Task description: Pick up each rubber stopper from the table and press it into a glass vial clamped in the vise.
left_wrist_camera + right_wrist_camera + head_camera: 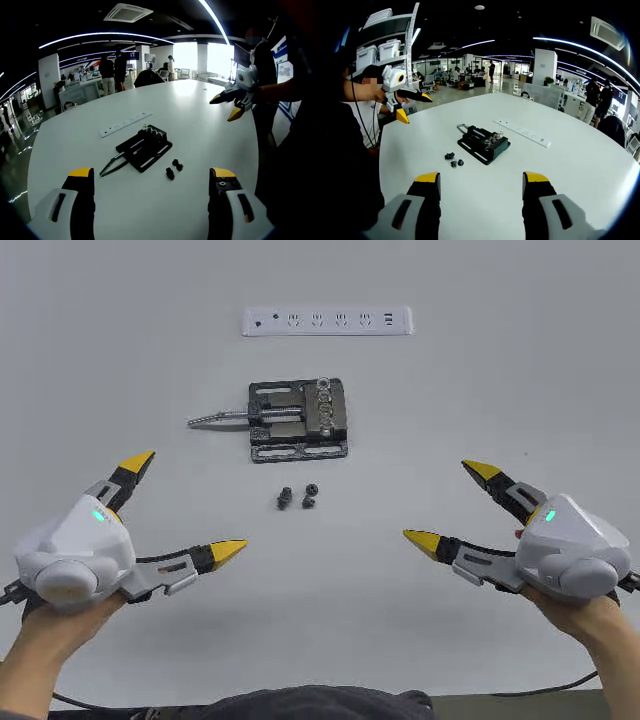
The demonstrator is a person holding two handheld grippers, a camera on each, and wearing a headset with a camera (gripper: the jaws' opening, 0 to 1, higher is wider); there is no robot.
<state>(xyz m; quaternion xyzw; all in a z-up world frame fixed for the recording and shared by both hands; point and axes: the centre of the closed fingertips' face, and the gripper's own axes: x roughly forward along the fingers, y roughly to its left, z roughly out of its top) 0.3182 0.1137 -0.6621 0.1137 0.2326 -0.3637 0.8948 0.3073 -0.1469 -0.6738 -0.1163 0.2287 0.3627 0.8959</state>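
Legible text, labels, numbers: none. Print on power strip (326, 321) too small to read; blue wall sign (280, 49) in left gripper view too blurred.

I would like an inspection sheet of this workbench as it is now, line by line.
Surface: white table, no spills seen.
Job's things: black vise holding a row of glass vials; small dark stoppers loose on the table in front of it.
Clutter: white power strip beyond the vise, nothing plugged in.
Grippers: left gripper and right gripper both open, holding nothing.
Cables: thin dark cable at the near table edge.
Surroundings: open office, people standing far behind.
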